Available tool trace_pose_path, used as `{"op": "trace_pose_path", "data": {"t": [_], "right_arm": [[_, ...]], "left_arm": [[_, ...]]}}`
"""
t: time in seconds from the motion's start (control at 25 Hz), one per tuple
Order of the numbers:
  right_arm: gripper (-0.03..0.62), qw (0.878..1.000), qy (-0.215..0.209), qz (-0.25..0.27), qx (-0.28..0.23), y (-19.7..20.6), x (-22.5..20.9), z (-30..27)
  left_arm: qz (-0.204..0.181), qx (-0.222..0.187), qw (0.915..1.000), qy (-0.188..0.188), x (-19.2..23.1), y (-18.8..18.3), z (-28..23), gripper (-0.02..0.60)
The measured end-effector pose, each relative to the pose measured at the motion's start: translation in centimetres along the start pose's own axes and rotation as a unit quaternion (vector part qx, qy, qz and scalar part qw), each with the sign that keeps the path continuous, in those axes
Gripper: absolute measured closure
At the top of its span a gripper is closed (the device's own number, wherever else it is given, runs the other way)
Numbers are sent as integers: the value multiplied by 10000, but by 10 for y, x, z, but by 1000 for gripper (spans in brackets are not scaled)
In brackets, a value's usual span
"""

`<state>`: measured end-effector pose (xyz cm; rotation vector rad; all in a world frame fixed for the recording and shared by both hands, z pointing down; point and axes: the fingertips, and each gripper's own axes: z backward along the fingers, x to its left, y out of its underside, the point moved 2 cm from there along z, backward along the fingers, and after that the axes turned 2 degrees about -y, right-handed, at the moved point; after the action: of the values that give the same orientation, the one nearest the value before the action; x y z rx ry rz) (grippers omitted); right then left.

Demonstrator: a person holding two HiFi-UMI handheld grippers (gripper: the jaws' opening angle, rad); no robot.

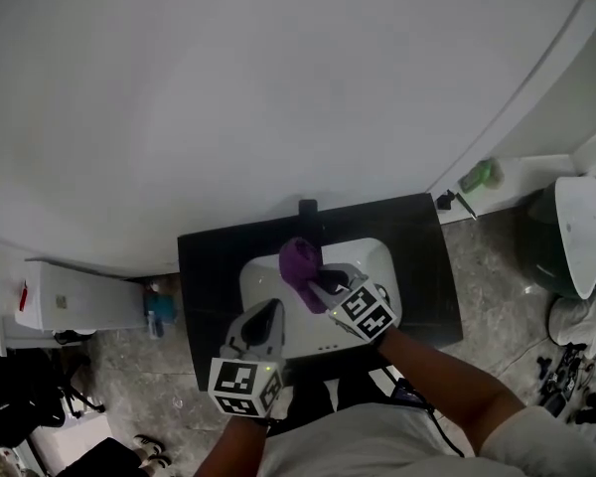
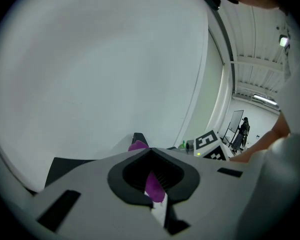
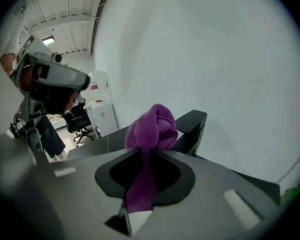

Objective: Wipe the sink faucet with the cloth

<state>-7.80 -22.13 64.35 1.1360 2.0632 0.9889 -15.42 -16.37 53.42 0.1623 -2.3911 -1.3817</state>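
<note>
Purple cloth, bunched into a soft knot, is clamped in the right gripper's closed jaws at frame centre. It hangs over the white rounded sink set in a black tabletop, just below the black angular faucet. The left gripper, at lower left, has its jaws together on nothing.

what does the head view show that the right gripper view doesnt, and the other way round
Only the head view: the white sink basin and, on the floor to the right, a dark bin with a white lid. Only the right gripper view: the right gripper, jaws shut on the purple cloth, a tail running back between them; also a ceiling light and the camera rig on the person's head. Both: the cloth bunched near the black faucet, the white wall, the white cabinet.
</note>
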Motion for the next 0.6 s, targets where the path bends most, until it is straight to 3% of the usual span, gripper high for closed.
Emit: {"op": "trace_pose_path", "data": {"t": [0.16,0.28,0.6], "right_arm": [[534,9990,378,214,125,-16,-36,-30],[534,9985,459,168,247,-6,-49,-45],[536,9990,115,-318,283,28,-1,-7]], "left_arm": [[-72,45,10000,40,-3,1,-2,575],[-56,74,10000,20,-3,4,-3,575],[14,27,10000,-12,5,4,3,575]]}}
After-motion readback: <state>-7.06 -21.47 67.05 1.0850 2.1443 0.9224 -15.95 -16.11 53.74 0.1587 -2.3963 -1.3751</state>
